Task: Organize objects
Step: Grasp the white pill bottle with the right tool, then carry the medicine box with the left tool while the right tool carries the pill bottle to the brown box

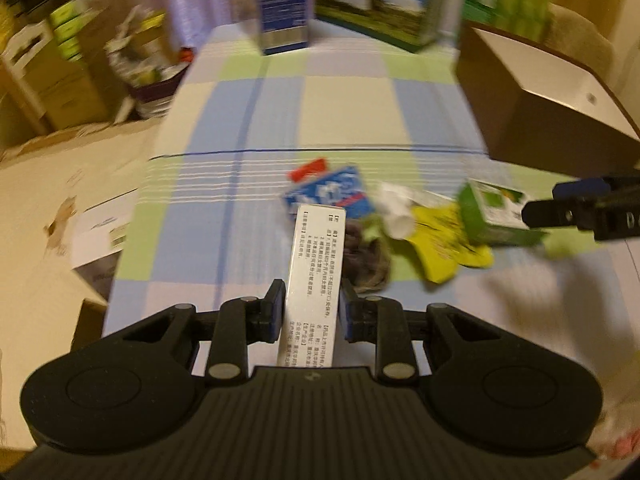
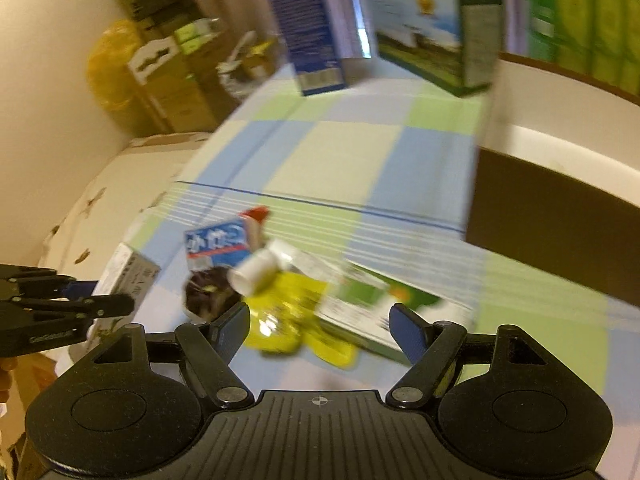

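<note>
Left tool [image 1: 308,312] pinches our long white box [image 1: 316,272] above the checked worktop [image 1: 344,112]. Right tool [image 2: 320,324] spread over yellow pouch [image 2: 288,312] and green box [image 2: 372,308]; the heap lies mid-worktop.

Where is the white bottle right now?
The white bottle lies in the clutter pile on the checked cloth, resting over the yellow pouch, between the blue packet and the green box; in the right wrist view it is ahead of the open right gripper.
</note>
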The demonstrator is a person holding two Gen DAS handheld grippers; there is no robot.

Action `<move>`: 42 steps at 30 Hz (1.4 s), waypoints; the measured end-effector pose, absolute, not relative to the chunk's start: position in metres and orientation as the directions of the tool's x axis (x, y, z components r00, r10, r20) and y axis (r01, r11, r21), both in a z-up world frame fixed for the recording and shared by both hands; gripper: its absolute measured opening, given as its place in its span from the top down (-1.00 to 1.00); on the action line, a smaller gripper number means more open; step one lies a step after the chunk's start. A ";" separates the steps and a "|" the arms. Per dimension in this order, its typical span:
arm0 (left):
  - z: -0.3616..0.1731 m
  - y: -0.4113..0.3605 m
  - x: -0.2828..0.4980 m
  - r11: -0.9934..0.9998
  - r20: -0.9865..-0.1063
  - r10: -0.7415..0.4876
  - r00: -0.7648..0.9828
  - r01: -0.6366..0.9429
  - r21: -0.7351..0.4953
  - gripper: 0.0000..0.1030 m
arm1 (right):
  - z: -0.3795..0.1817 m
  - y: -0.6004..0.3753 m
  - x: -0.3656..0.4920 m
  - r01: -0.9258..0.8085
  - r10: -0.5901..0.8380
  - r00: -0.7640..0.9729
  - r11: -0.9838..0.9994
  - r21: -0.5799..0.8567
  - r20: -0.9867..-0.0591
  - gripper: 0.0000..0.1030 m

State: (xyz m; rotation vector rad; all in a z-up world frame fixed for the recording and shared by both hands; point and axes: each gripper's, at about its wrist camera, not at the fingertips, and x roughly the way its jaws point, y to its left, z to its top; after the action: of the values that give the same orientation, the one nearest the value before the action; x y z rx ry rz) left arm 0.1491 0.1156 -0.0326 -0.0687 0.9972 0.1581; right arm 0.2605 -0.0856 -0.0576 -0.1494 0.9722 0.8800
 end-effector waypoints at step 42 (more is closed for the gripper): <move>-0.049 0.167 0.171 0.968 -0.861 0.085 0.501 -0.245 -0.046 0.55 | -0.108 0.023 0.282 -0.646 0.484 0.179 0.714 0.269 -0.857 0.52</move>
State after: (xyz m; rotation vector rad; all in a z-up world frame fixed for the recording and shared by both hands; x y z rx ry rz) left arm 0.1711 0.1671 -0.0492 -0.1704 1.0276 0.2006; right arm 0.2823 0.0231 -0.1080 -0.1685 1.1378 0.8039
